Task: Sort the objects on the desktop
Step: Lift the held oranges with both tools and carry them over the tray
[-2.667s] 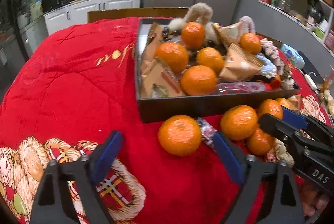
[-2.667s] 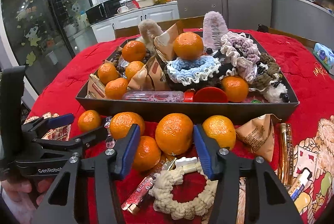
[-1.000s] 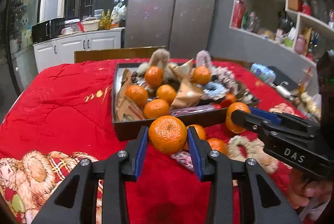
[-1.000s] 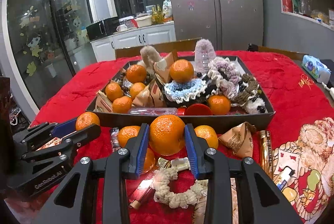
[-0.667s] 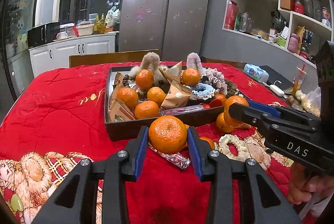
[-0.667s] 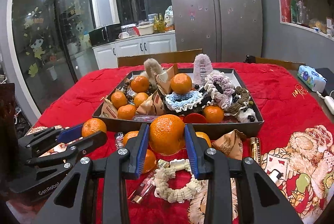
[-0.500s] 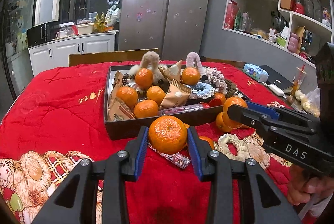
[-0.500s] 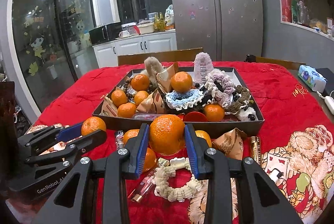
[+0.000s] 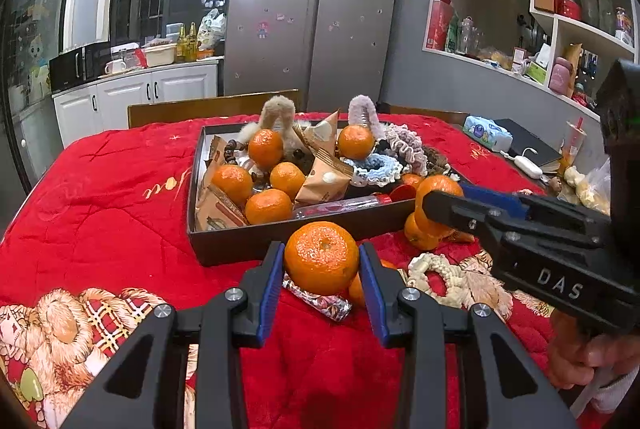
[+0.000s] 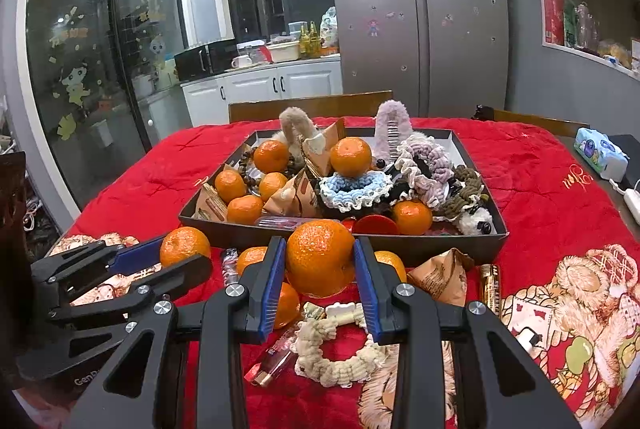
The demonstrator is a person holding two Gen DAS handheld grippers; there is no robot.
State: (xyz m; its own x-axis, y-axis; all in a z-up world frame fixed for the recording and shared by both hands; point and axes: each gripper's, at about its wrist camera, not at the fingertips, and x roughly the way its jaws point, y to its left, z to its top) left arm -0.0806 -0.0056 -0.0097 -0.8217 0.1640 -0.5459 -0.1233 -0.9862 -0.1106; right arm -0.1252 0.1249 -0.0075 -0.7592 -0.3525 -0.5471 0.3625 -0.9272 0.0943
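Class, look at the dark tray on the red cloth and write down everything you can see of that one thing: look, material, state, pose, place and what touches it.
The tray is a shallow rectangular box, dark grey outside and paler inside, seemingly card, with low upright walls and no lid. It lies flat on the red cloth near the table's middle, its near wall facing both cameras. It is heaped full: mandarins, paper snack packets, crocheted scrunchies, fluffy hair clips, beads and a pink tube lying along the near wall. Loose mandarins and a packet lie against or just before that wall outside.
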